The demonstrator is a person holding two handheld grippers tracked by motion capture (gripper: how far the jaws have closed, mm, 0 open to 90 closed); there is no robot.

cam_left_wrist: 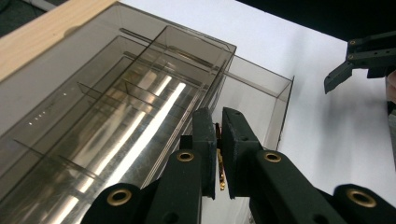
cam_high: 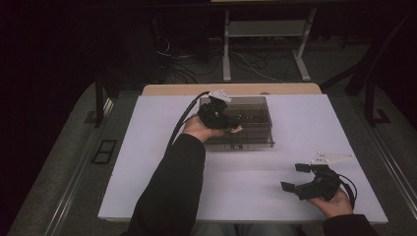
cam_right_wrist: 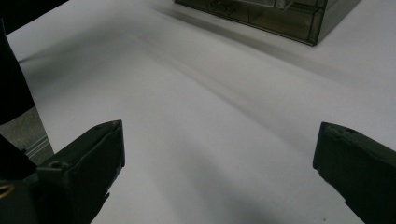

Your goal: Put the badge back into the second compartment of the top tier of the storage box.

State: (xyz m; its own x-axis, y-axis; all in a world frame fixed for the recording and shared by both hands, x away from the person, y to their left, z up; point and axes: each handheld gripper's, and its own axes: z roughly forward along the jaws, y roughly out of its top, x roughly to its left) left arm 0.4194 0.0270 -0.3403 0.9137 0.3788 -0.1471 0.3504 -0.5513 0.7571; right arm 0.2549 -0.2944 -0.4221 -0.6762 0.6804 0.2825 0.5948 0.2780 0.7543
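A smoky see-through box (cam_high: 255, 135) with several compartments stands on the white table top (cam_high: 147, 172), toward the back centre. My left gripper (cam_high: 231, 123) hovers over the box's left part. In the left gripper view the box (cam_left_wrist: 116, 93) lies under the left gripper (cam_left_wrist: 217, 116), whose jaws are shut on a small thin brass-coloured piece (cam_left_wrist: 220, 170) with a reddish edge. My right gripper (cam_high: 294, 177) rests near the front right of the table, open, nothing between its jaws. In the right gripper view the right gripper (cam_right_wrist: 217, 140) faces bare table, with the box (cam_right_wrist: 289, 21) far off.
A wooden strip (cam_high: 172, 89) runs along the table's far edge. Beyond it, on the dark floor, stand a metal frame (cam_high: 227, 54) and loose cables. Grey floor rails flank the table.
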